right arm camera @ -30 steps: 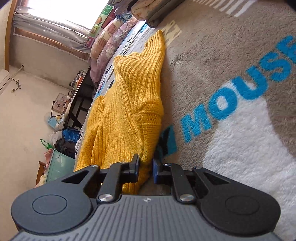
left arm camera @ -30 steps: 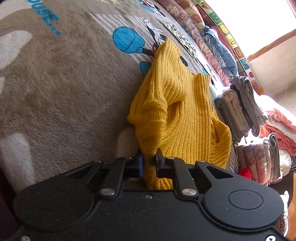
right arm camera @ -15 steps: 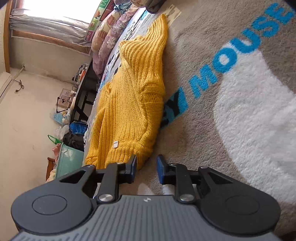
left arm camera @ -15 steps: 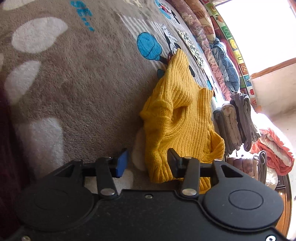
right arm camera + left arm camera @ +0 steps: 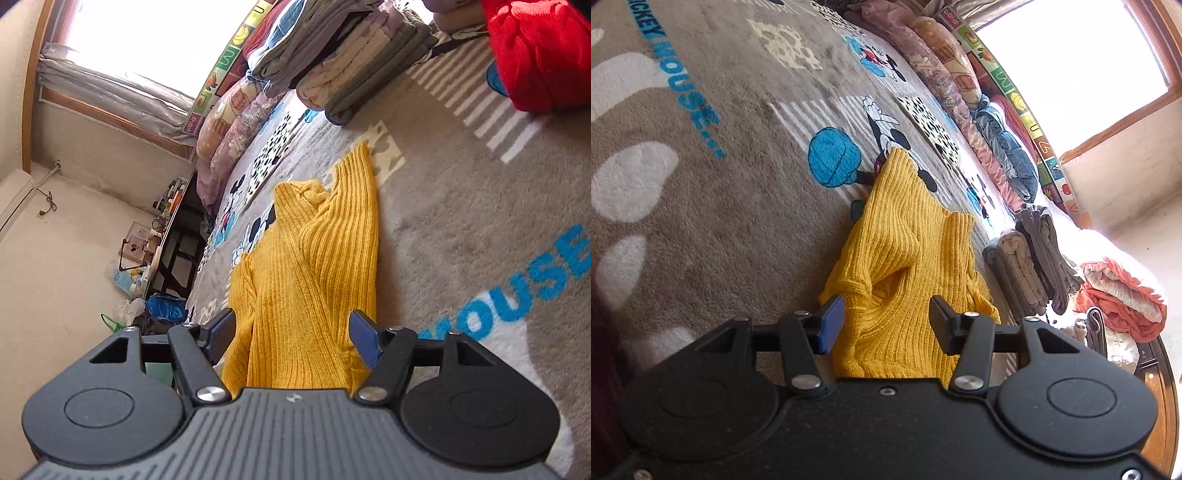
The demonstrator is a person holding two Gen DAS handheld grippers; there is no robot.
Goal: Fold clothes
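Sweater: a yellow ribbed sweater [image 5: 905, 266] is lying bunched lengthwise on the plush blanket [image 5: 701, 206], out in the blanket's middle, well short of its far edge; it is being left in a long, narrow, rumpled strip, judged to be a fold only partly made.

Left gripper [image 5: 884, 325]: the jaws are being opened, about half apart; the near end of the knit is seen between them, but nothing is being pinched.

Right gripper [image 5: 293, 338]: the jaws are being opened, well apart; the sweater's other end is framed between them, unheld.

Reason for release: both ends are judged to be let go so the cloth can settle before a fresh hold.

Folded stack [image 5: 354, 62]: finished clothes are being kept along the blanket's far edge, clear of the folding space.

Red garment [image 5: 535, 51]: it is lying at the far corner, presumably awaiting its turn.
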